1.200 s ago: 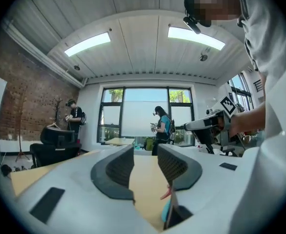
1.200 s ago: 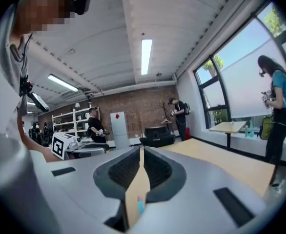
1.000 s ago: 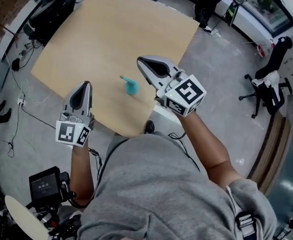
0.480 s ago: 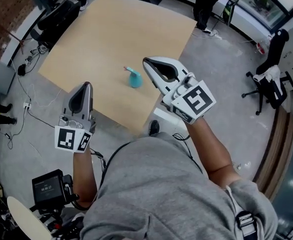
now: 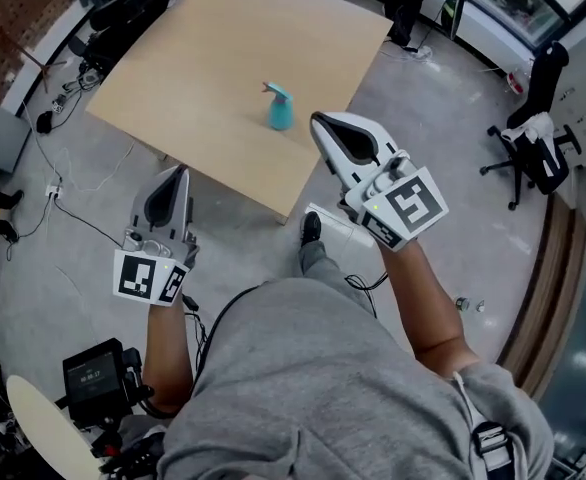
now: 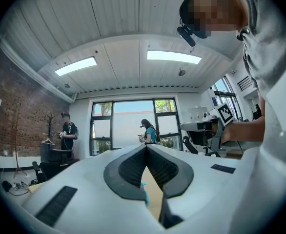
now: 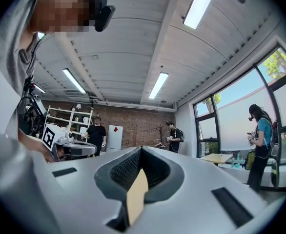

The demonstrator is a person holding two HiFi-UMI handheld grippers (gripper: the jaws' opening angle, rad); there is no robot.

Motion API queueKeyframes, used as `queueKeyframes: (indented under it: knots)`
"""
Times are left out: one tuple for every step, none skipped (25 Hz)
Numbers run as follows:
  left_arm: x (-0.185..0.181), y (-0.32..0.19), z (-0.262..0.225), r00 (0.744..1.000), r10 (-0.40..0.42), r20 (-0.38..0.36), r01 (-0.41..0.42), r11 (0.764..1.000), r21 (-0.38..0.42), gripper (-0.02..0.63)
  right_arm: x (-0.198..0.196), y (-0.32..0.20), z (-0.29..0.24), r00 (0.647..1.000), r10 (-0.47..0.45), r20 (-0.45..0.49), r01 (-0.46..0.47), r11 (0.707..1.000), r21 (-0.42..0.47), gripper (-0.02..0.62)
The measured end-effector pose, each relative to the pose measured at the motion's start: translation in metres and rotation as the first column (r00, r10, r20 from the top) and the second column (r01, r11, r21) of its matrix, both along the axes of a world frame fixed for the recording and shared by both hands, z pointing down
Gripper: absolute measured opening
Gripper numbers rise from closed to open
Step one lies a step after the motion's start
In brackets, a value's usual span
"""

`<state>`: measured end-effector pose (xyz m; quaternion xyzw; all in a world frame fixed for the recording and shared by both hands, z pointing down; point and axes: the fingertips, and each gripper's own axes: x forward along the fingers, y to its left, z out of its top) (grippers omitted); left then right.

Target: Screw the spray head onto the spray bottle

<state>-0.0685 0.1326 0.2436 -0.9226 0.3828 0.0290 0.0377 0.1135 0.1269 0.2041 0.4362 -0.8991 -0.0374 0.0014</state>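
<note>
A teal spray bottle (image 5: 279, 108) with a spray head on top stands upright near the near edge of the light wooden table (image 5: 203, 58). Both grippers hang in the air short of the table, over the floor. My left gripper (image 5: 177, 172) is shut and holds nothing; in its own view the jaws meet at the tip of the left gripper (image 6: 146, 148), and a sliver of teal bottle (image 6: 144, 194) shows below. My right gripper (image 5: 319, 120) is also shut and empty, right of the bottle; in its own view the right gripper (image 7: 141, 149) points up at the ceiling.
The person's grey-clad body fills the lower head view. A black office chair (image 5: 539, 153) stands on the right, and a black device (image 5: 94, 375) at lower left. Cables lie on the floor left of the table. Other people stand by the window (image 6: 148, 131) and brick wall (image 7: 97, 130).
The table and bottle have slid away toward the top of the head view as the person backed off. The left jaws, slightly apart before, have come together. Both grippers tilt more upward.
</note>
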Motion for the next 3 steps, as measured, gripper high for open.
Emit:
queueKeyframes:
  knots:
    - [-0.004,0.009,0.001,1.000,0.000,-0.002,0.000,1.000,-0.007,0.005,-0.006,0.010,-0.001,1.000,-0.002,-0.001,0.002,1.000,-0.003,0.006]
    - [-0.008,0.018,0.001,1.000,0.002,-0.005,-0.002,1.000,-0.014,0.005,-0.011,0.020,-0.002,1.000,-0.004,-0.002,0.004,1.000,-0.007,0.006]
    - [-0.012,0.026,0.001,1.000,0.003,-0.007,-0.004,1.000,-0.020,0.005,-0.017,0.029,-0.003,1.000,-0.004,-0.003,0.004,1.000,-0.010,0.006]
